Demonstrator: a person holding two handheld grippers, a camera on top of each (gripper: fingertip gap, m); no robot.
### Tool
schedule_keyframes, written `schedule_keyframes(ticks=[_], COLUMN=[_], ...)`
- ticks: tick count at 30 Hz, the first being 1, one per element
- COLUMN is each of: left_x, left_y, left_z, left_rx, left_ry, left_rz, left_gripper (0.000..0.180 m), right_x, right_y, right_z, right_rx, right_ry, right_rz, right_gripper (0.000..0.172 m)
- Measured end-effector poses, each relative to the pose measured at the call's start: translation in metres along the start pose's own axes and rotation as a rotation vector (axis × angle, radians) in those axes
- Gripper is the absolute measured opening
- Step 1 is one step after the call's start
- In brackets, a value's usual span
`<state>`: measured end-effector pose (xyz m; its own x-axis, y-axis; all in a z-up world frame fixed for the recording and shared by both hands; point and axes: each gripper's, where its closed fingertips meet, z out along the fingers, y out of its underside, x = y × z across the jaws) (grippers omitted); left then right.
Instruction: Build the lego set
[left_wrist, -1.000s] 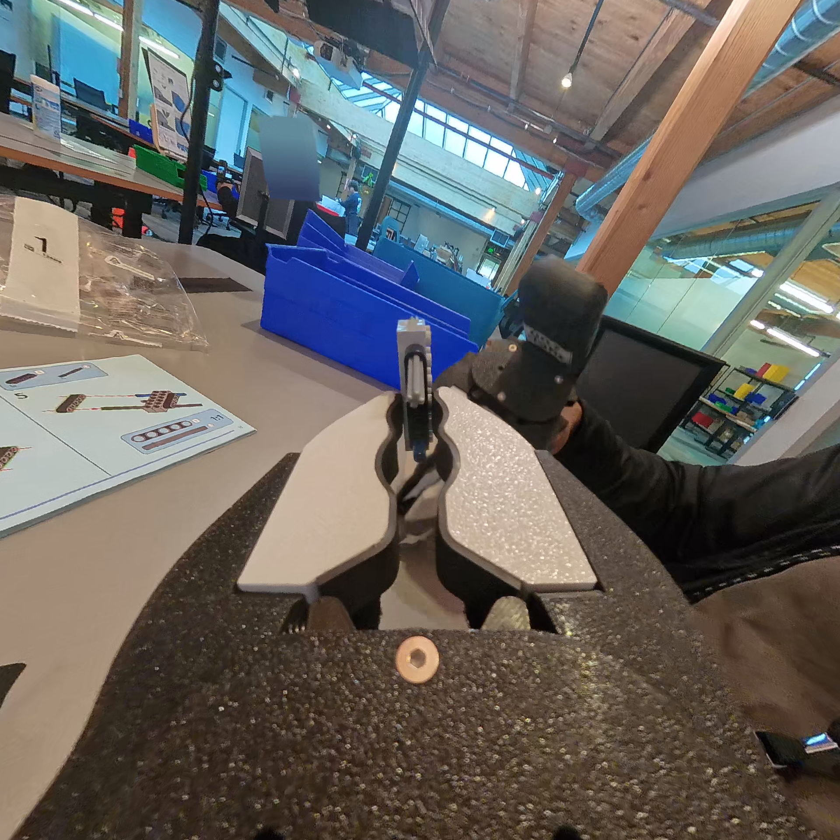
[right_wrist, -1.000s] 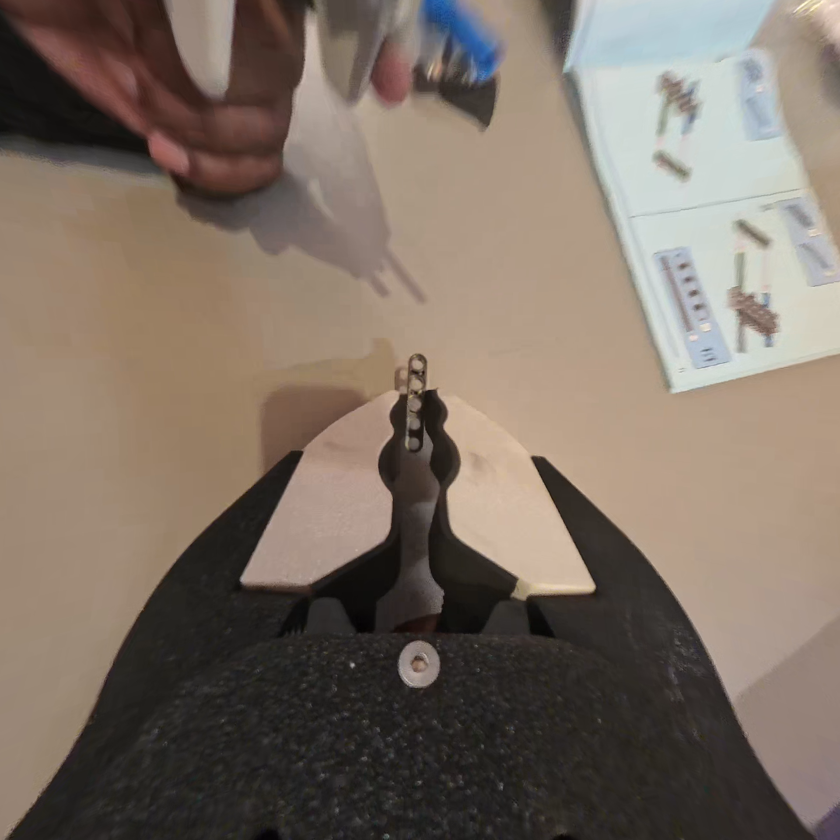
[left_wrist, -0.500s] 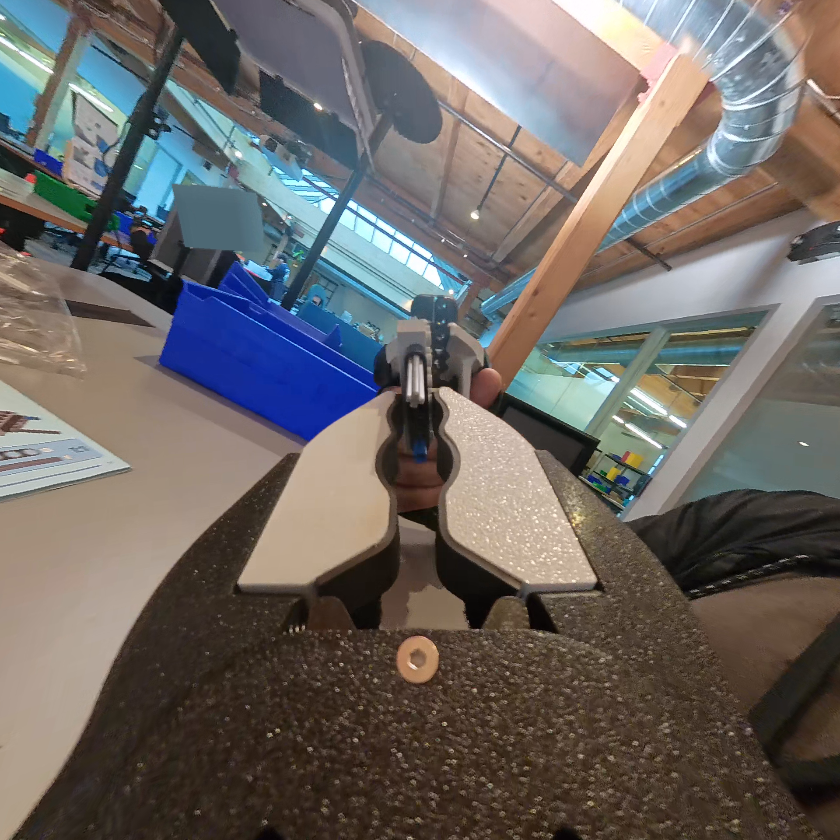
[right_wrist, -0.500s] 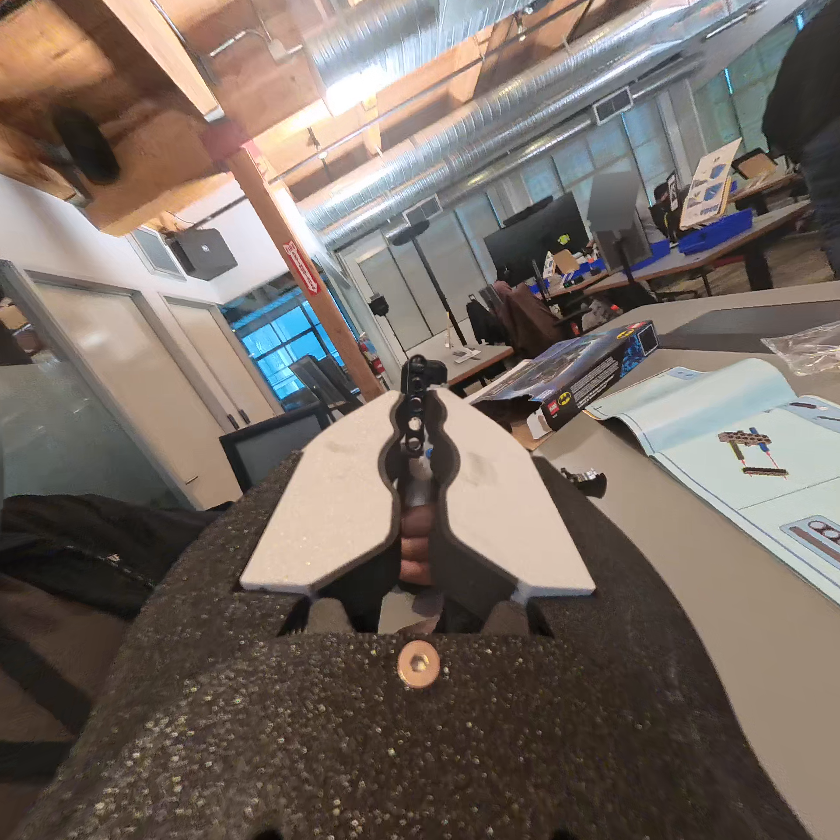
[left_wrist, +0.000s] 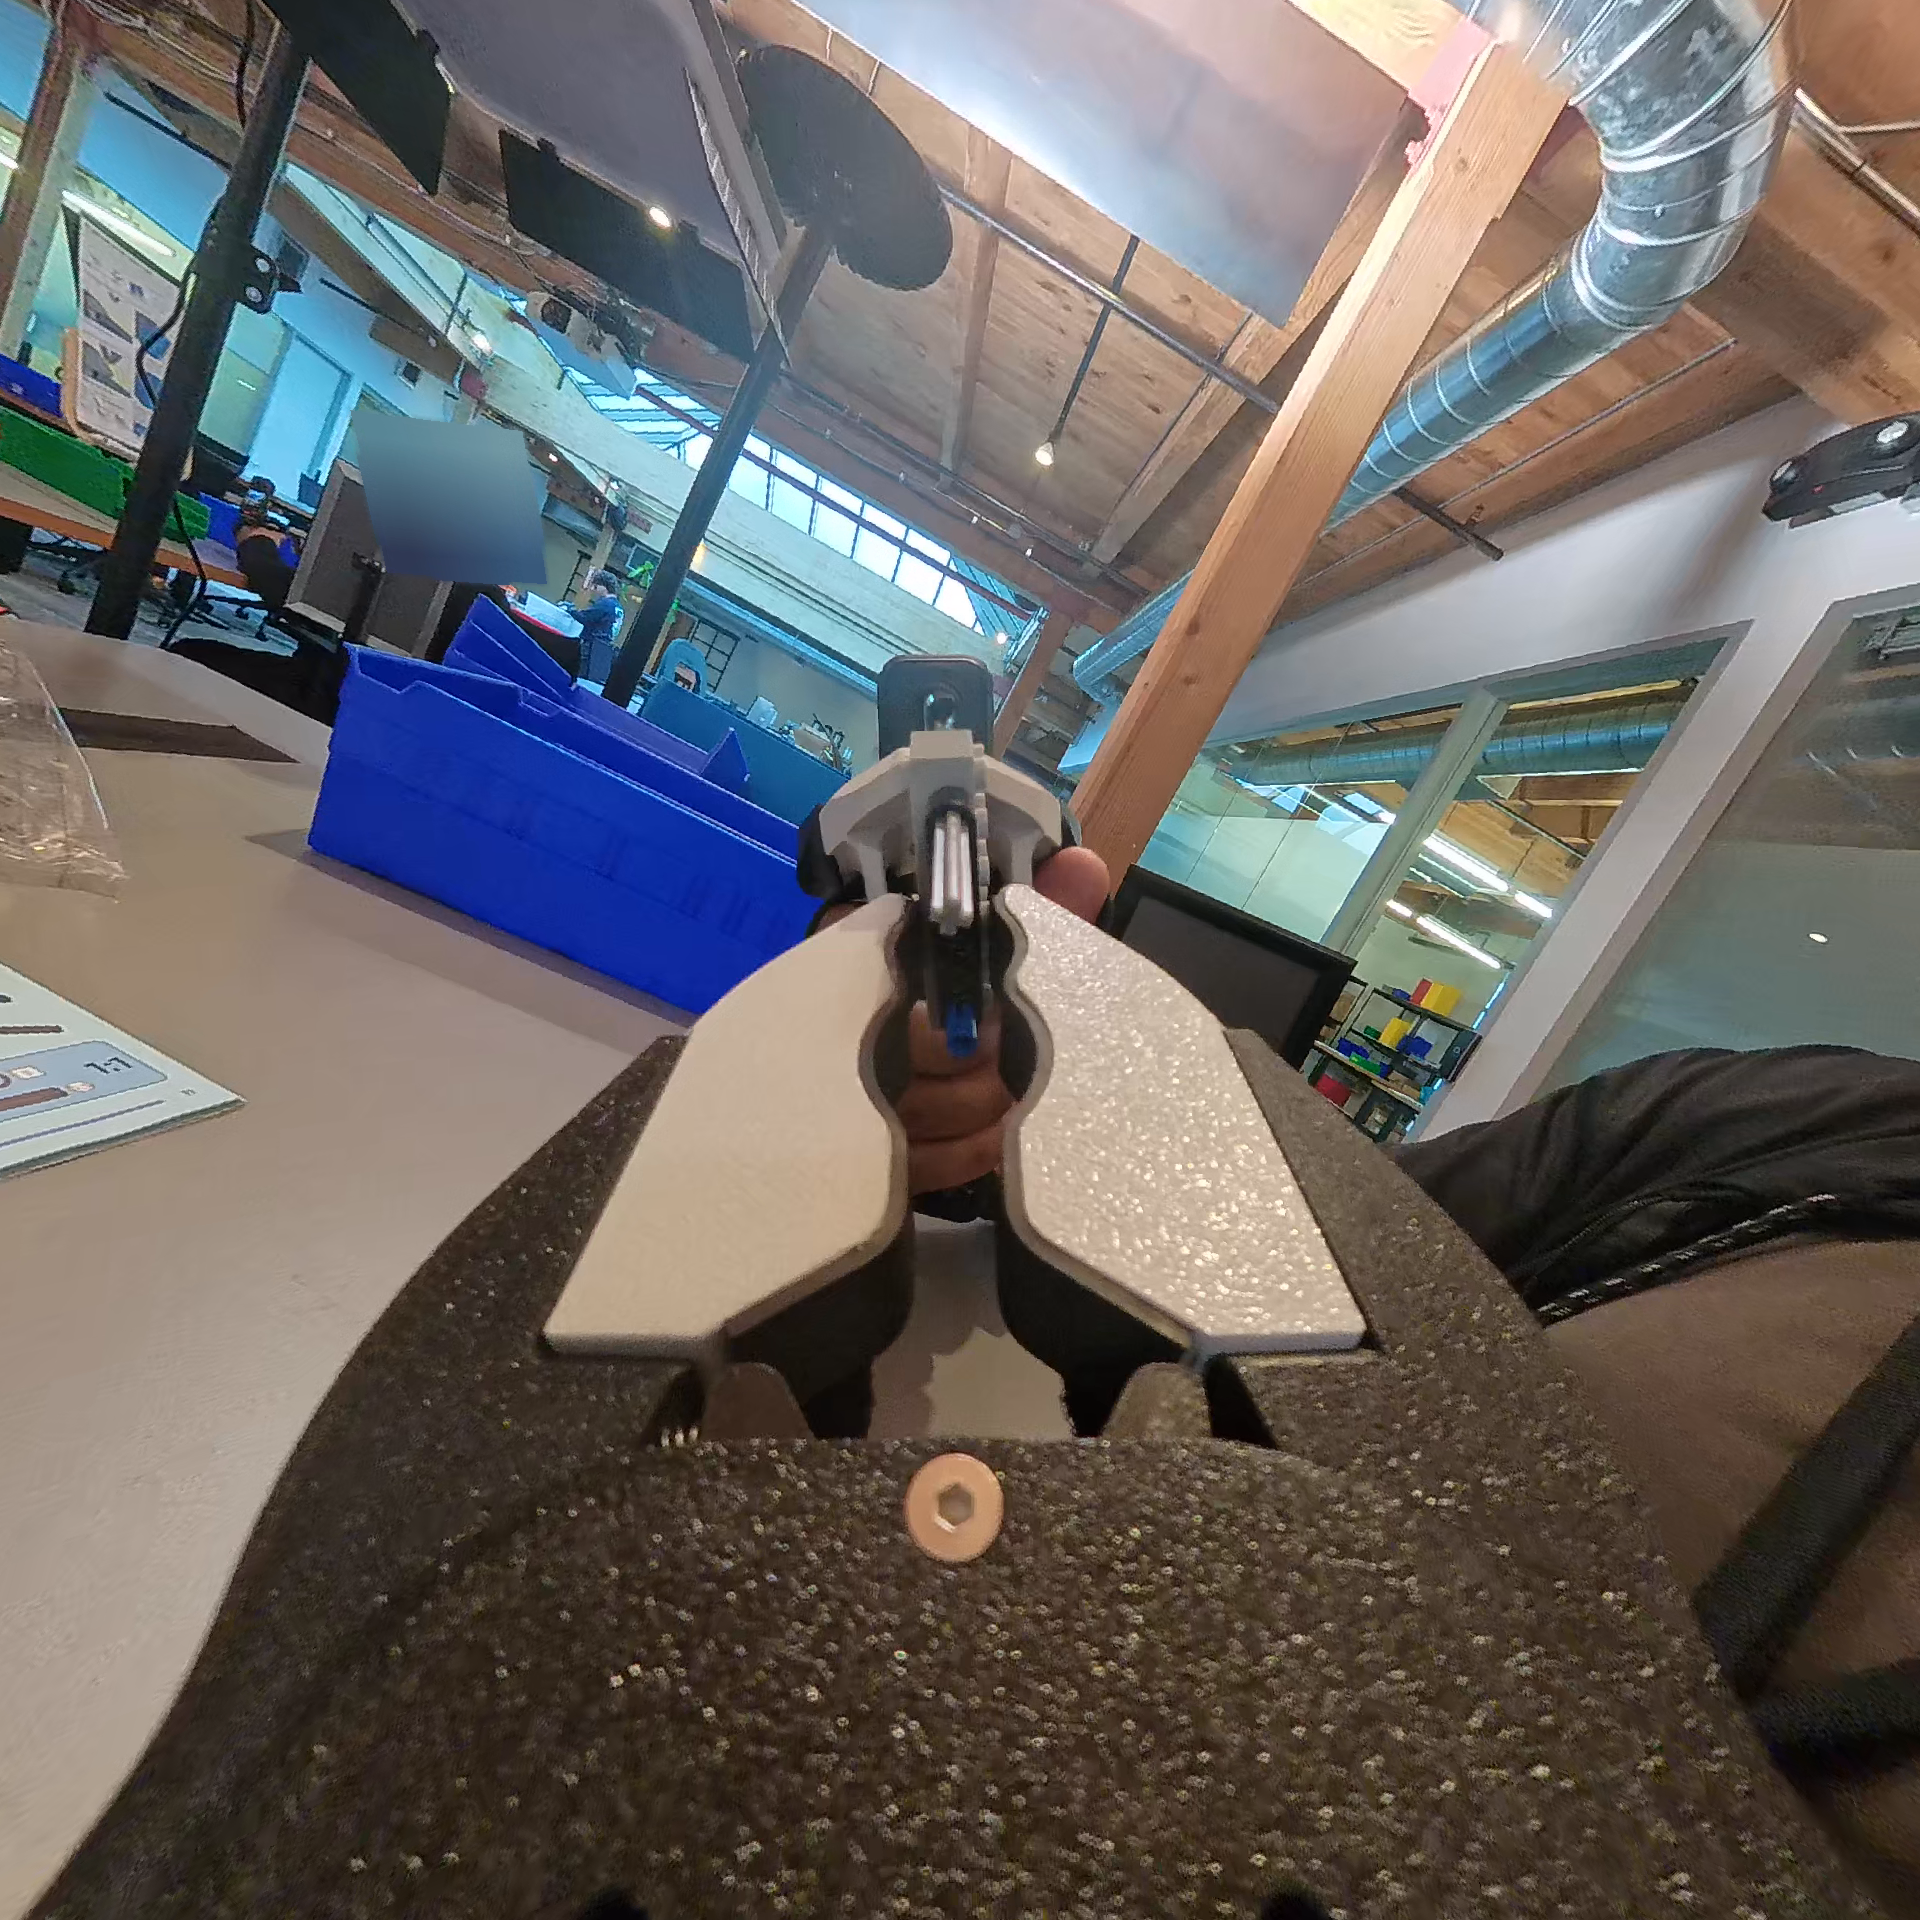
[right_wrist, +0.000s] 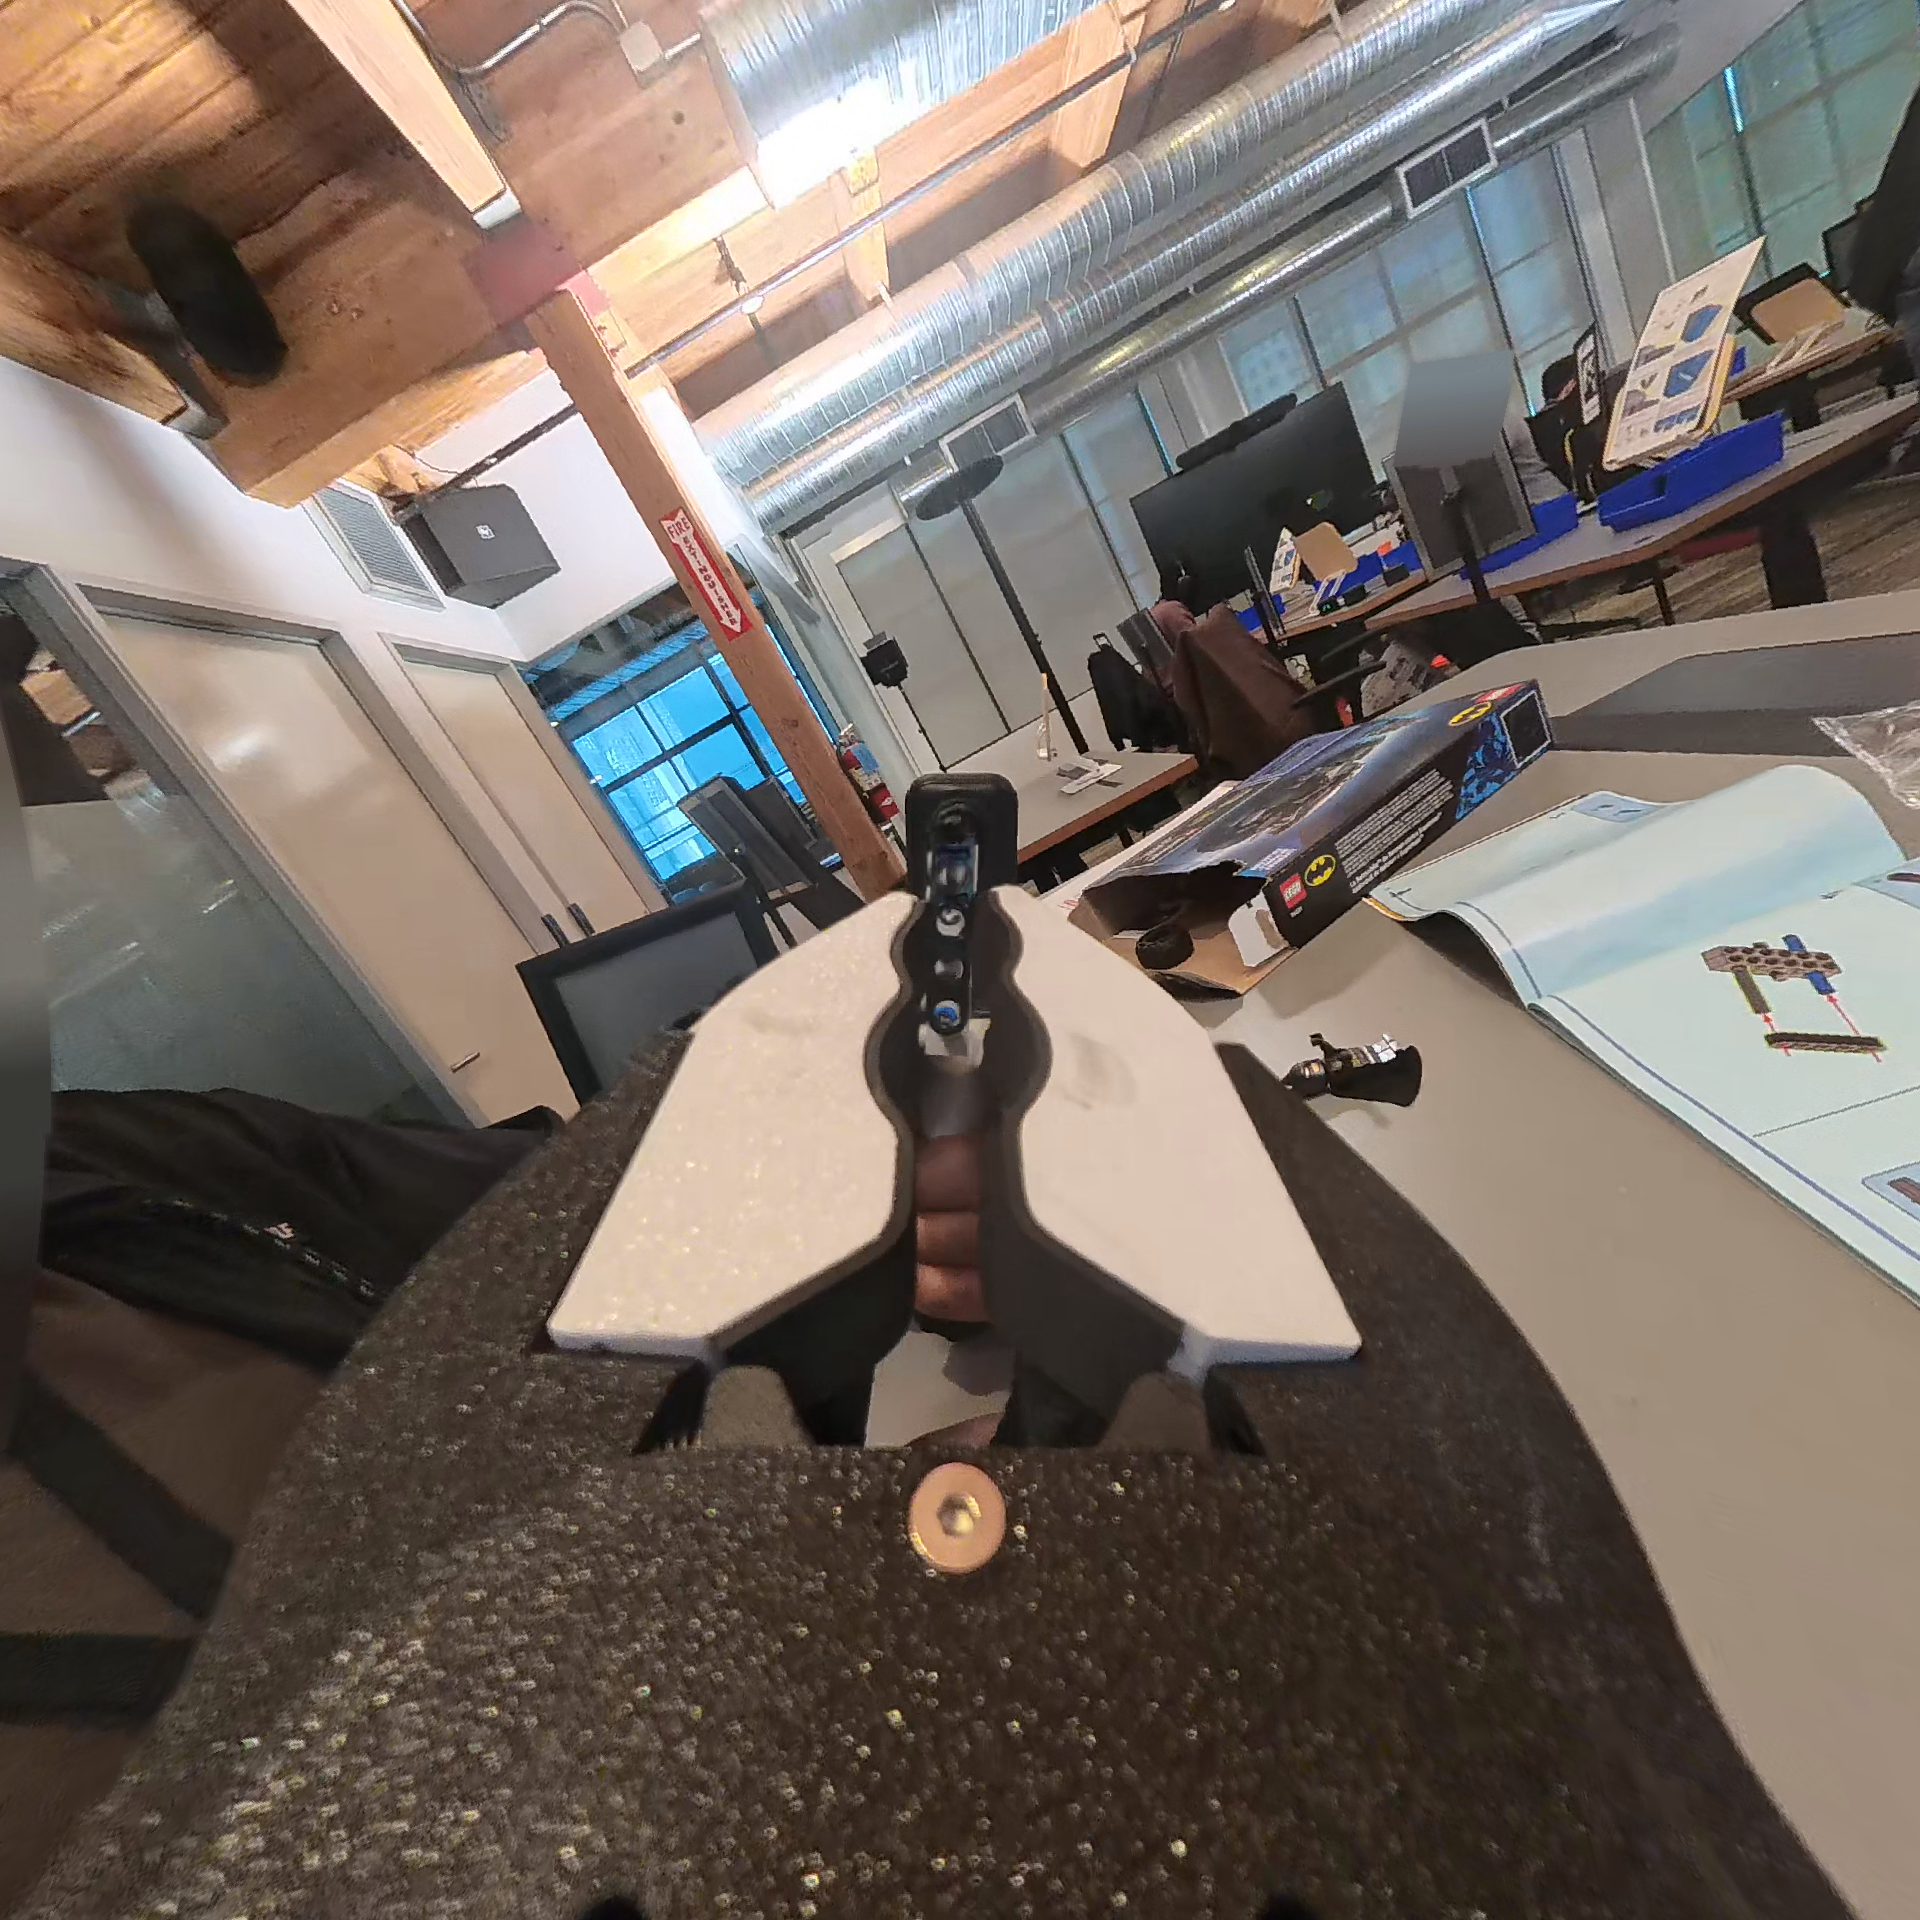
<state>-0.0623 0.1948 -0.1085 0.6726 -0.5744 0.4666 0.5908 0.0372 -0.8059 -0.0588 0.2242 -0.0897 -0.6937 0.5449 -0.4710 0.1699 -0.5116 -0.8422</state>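
Note:
My left gripper (left_wrist: 951, 925) is shut on a small grey and black brick part (left_wrist: 952, 868) with a blue pin (left_wrist: 958, 1029) at its near end. My right gripper (right_wrist: 951, 914) is shut on a thin black beam with holes (right_wrist: 948, 935); blue shows through its holes. Both grippers are lifted above the grey table (left_wrist: 312, 1143) and face each other tip to tip. The right gripper (left_wrist: 935, 790) shows head-on just behind the left one's part, with a hand (left_wrist: 1075, 878) on it. The two parts meet between the fingertips; their contact is hidden.
Blue bins (left_wrist: 540, 810) stand on the table's far side. An open instruction booklet (right_wrist: 1714, 997) lies to the right, with a torn dark toy box (right_wrist: 1351, 831) and a small black figure (right_wrist: 1351, 1070) near it. A clear plastic bag (left_wrist: 42, 790) lies at the left. About 4 cm separates my left fingertips from my right. The small black figure (right_wrist: 1351, 1070) lies around 20 cm away from my left fingertips.
The right gripper swung up from looking down at the table to level. The left tilted upward. Both now face each other with their parts brought together. Neither grasp changed.

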Motion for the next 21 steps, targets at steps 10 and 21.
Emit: schedule_keyframes(ticks=[10,21], left_x=[0.001,0.001], left_y=[0.001,0.007], left_z=[0.000,0.002], left_rx=[-0.014,-0.063], left_ry=[-0.007,-0.018], left_rz=[0.024,0.062], left_gripper=[0.011,0.011], right_x=[-0.003,-0.002], right_y=[0.003,0.010], right_z=[-0.001,-0.004], right_rx=[-0.029,-0.122], right_ry=[0.001,0.031], right_rz=[-0.030,-0.094], right_gripper=[0.008,0.008])
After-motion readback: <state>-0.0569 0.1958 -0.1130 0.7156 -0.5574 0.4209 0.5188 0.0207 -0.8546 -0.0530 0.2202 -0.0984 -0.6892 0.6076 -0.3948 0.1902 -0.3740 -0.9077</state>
